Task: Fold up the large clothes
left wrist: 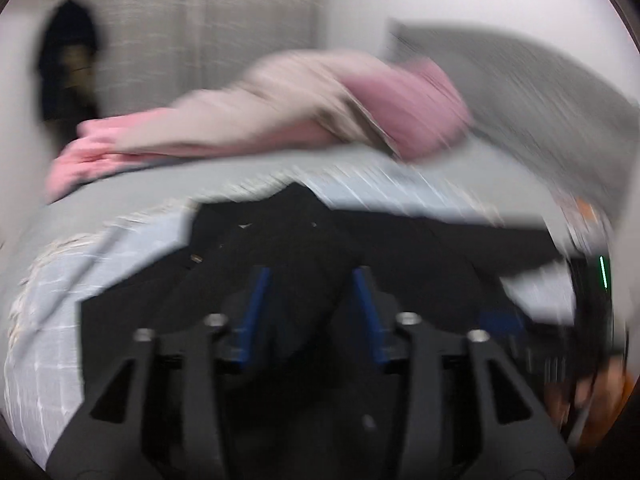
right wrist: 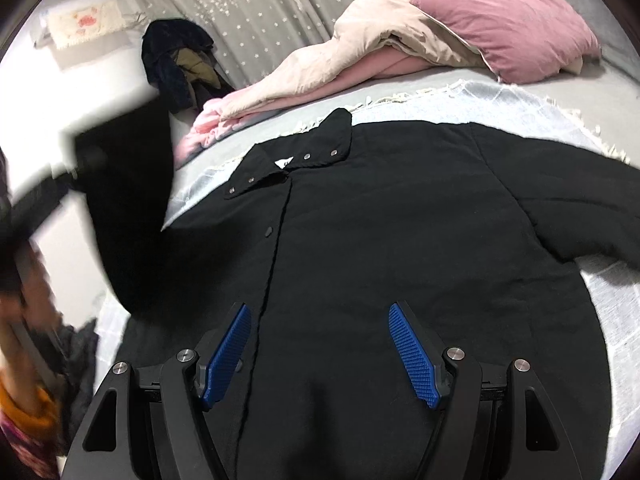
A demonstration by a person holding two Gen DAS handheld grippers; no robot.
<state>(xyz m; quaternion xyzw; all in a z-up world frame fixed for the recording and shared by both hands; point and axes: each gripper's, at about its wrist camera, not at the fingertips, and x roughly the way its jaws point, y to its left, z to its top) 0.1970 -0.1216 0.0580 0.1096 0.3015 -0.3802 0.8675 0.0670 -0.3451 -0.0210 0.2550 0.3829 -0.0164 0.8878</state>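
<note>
A large black jacket (right wrist: 380,220) with a snap-button collar lies front up on a pale blue checked blanket (right wrist: 480,100) on the bed. My right gripper (right wrist: 320,320) is open and empty, hovering above the jacket's lower front. In the right wrist view my left gripper (right wrist: 80,160) is blurred at the left, and the jacket's left sleeve (right wrist: 132,216) hangs lifted from it. In the blurred left wrist view my left gripper (left wrist: 310,276) has black cloth (left wrist: 304,304) between its blue pads, which stand apart; whether it grips I cannot tell.
A beige and pink duvet (right wrist: 360,48) and a pink pillow (right wrist: 508,24) lie at the bed's far side. Dark clothes (right wrist: 176,60) hang by the grey starred curtain (right wrist: 248,8). The person's hand in an orange cuff (right wrist: 28,400) is at lower left.
</note>
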